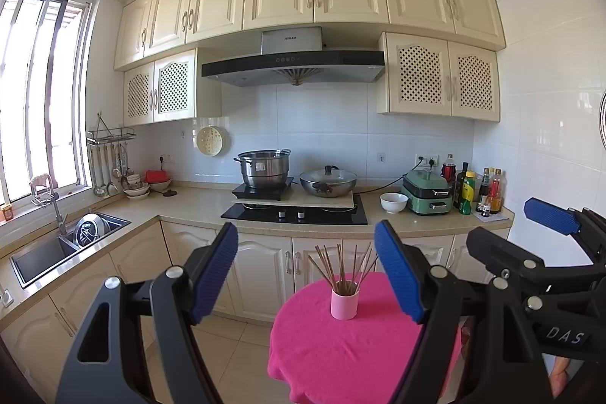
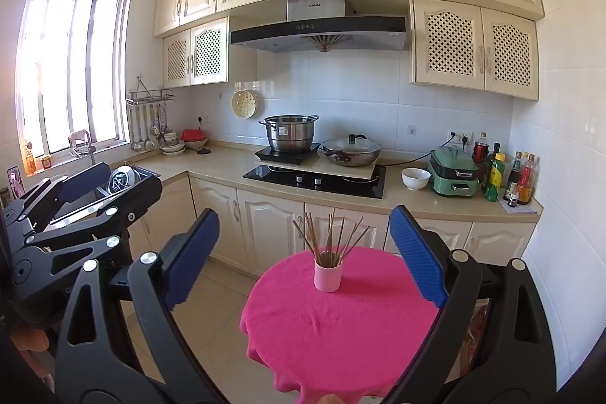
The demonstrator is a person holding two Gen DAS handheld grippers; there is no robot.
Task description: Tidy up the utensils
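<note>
A pink cup [image 1: 344,303] [image 2: 327,275] holding several brown chopsticks [image 1: 341,264] [image 2: 329,237] stands upright toward the far side of a small round table under a pink cloth [image 1: 341,362] [image 2: 333,332]. My left gripper [image 1: 306,271] is open and empty, held in the air short of the table with the cup framed between its blue pads. My right gripper [image 2: 305,256] is likewise open and empty, hovering near the table's front edge. Each gripper shows at the edge of the other's view: the right gripper [image 1: 522,233] and the left gripper [image 2: 110,184].
Behind the table runs an L-shaped counter [image 1: 197,199] with a steel pot [image 1: 263,169], a lidded wok [image 1: 327,180], a white bowl [image 1: 394,202], a green appliance [image 1: 428,194] and bottles [image 1: 488,190]. A sink [image 1: 45,252] and hanging ladles [image 1: 104,173] are at the left. Tiled floor [image 1: 235,358] lies left of the table.
</note>
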